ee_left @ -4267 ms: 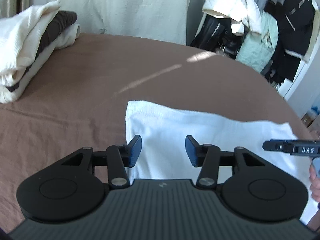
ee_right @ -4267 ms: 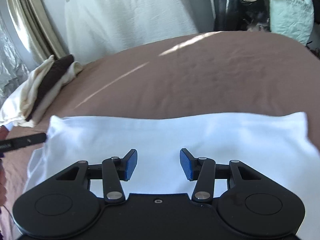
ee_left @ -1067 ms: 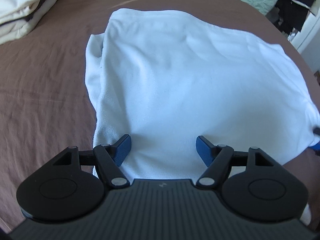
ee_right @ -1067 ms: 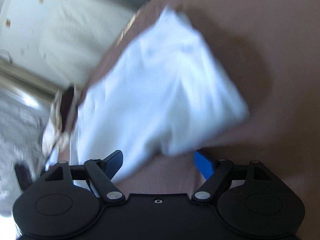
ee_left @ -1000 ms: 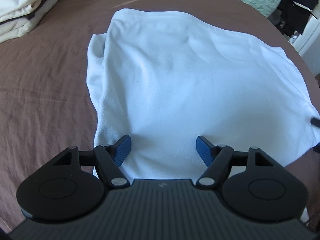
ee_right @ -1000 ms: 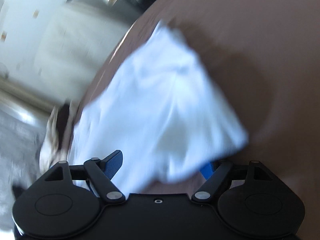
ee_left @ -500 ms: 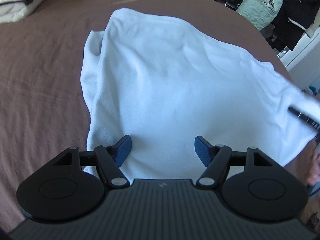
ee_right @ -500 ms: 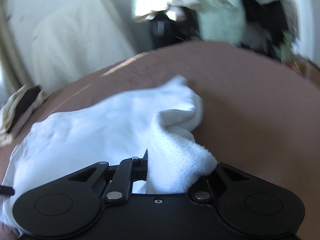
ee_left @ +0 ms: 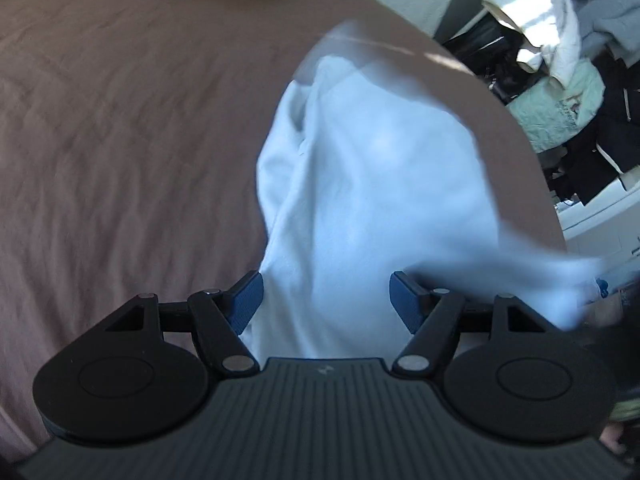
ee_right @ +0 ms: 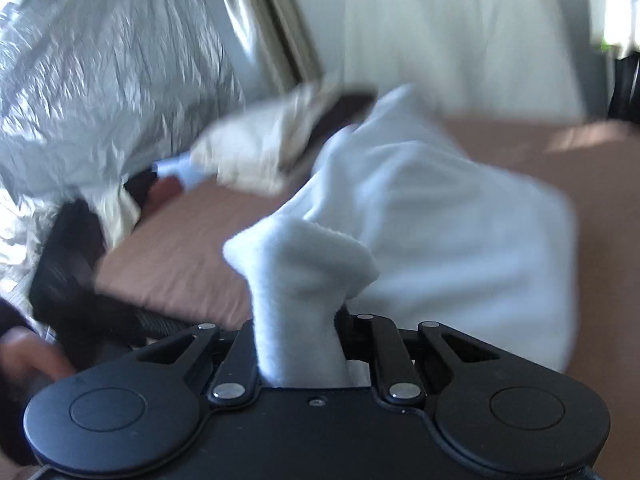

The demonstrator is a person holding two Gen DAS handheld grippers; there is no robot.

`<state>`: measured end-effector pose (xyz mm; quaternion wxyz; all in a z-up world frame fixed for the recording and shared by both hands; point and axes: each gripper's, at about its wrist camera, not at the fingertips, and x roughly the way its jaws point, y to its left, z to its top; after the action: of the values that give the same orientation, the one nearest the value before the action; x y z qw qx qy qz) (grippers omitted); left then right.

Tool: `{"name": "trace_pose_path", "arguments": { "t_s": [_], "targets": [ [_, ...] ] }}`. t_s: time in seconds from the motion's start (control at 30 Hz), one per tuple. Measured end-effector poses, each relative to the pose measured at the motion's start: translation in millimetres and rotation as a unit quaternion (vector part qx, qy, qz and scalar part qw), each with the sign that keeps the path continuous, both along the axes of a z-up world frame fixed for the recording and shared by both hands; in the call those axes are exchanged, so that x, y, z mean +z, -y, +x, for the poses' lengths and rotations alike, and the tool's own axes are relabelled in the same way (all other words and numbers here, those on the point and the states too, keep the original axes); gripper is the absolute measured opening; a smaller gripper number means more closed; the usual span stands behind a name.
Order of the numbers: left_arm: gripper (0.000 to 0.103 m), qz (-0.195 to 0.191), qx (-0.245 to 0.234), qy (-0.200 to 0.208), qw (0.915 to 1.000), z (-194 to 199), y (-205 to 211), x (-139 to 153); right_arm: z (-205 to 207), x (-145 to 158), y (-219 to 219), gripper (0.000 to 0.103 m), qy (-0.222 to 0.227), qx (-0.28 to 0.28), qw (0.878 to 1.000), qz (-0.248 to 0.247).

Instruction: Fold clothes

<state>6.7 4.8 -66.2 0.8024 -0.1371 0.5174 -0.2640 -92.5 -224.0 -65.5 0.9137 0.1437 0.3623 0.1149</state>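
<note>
A white garment lies bunched on the brown bed cover, blurred with motion, its right corner lifted off to the right. My left gripper stands open over its near edge, cloth lying between the blue pads without being pinched. In the right wrist view my right gripper is shut on a corner of the white garment, which bulges up out of the closed jaws and trails back to the bed.
A stack of cream and dark brown folded clothes sits at the bed's far left. Silver crinkled material and a curtain hang behind. Piled jackets and clothes fill the right side beyond the bed edge.
The right gripper, shut on the garment's corner, has swung it up and leftward across the bed. The flat garment has gathered into a narrower, lifted shape. The left gripper stays open.
</note>
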Motion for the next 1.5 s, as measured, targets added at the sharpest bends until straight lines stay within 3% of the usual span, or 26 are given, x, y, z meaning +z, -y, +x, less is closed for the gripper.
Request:
{"name": "trace_pose_path", "arguments": {
  "t_s": [0.03,0.1,0.23,0.37,0.53,0.67,0.73,0.77,0.9,0.97,1.1,1.23,1.5],
  "targets": [
    [0.070,0.008,-0.002,0.007,0.9999,0,3,0,7,-20,-5,0.016,-0.031,-0.002,1.000,0.003],
    [0.070,0.025,-0.005,0.012,0.9996,-1,10,-4,3,-35,-6,0.016,-0.039,-0.002,0.999,-0.001],
    [0.070,0.035,-0.016,0.018,0.9991,-4,22,-9,3,-24,0,0.016,-0.026,-0.001,0.999,-0.033],
    [0.070,0.030,-0.021,0.029,0.9989,-4,25,-4,-7,-23,0,0.017,-0.028,-0.019,0.999,-0.018],
    [0.070,0.024,-0.017,0.020,0.9994,-2,19,-7,-6,-22,-26,0.017,-0.013,-0.007,0.997,-0.073],
    [0.070,0.018,-0.015,0.029,0.9993,-2,17,-2,-16,-17,-36,0.031,0.017,0.019,0.997,-0.080],
    [0.070,0.009,-0.007,0.038,0.9992,-2,13,2,-19,-13,-43,0.027,0.033,0.025,0.994,-0.102],
    [0.070,0.003,-0.003,0.042,0.9991,-2,10,4,-18,-12,-46,0.017,0.035,0.026,0.993,-0.108],
    [0.069,-0.028,0.019,0.062,0.9975,-4,-2,13,-14,-8,-56,0.017,0.038,0.030,0.991,-0.124],
    [0.069,-0.064,0.043,0.081,0.9937,-7,-12,21,-13,-6,-61,0.017,0.040,0.031,0.990,-0.132],
    [0.071,-0.081,0.048,0.096,0.9909,-7,-16,30,-9,-2,-72,0.018,0.043,0.035,0.987,-0.149],
    [0.070,-0.047,0.044,0.050,0.9967,1,-8,9,-5,-6,-80,0.040,0.038,0.060,0.989,-0.128],
    [0.071,-0.063,0.079,0.049,0.9936,13,-29,11,-17,5,-80,0.047,0.034,0.097,0.990,-0.092]
  ]
}}
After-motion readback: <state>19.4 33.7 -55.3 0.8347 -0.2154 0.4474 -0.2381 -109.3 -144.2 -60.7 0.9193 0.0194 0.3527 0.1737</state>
